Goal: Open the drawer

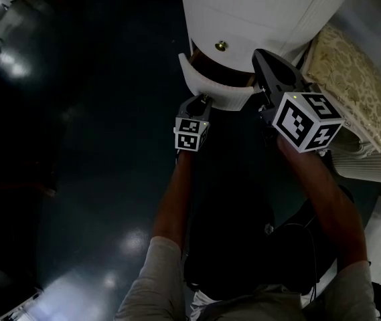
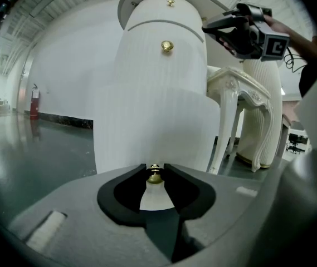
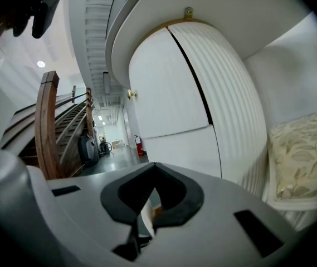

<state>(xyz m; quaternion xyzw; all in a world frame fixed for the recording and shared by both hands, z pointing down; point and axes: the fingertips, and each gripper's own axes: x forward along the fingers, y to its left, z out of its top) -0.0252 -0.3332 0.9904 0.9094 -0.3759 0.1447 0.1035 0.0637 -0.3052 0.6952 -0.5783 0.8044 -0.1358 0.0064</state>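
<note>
A white round cabinet (image 1: 257, 12) stands at the top of the head view. Its lower drawer (image 1: 211, 91) is pulled out a little, with its brown inside showing behind the curved white front (image 2: 152, 124). My left gripper (image 1: 203, 100) is shut on the drawer's brass knob (image 2: 155, 174), which sits between the pad tips. My right gripper (image 1: 260, 56) hovers higher up, beside the cabinet's right flank, its jaws together with nothing between them (image 3: 154, 167). Another brass knob (image 2: 167, 46) sits on the drawer above.
A seat with a pale floral cushion (image 1: 351, 85) stands right of the cabinet. A white carved table leg (image 2: 225, 121) is behind it. Dark glossy floor (image 1: 76, 146) spreads to the left. A brown wooden edge (image 3: 49, 121) rises at the left of the right gripper view.
</note>
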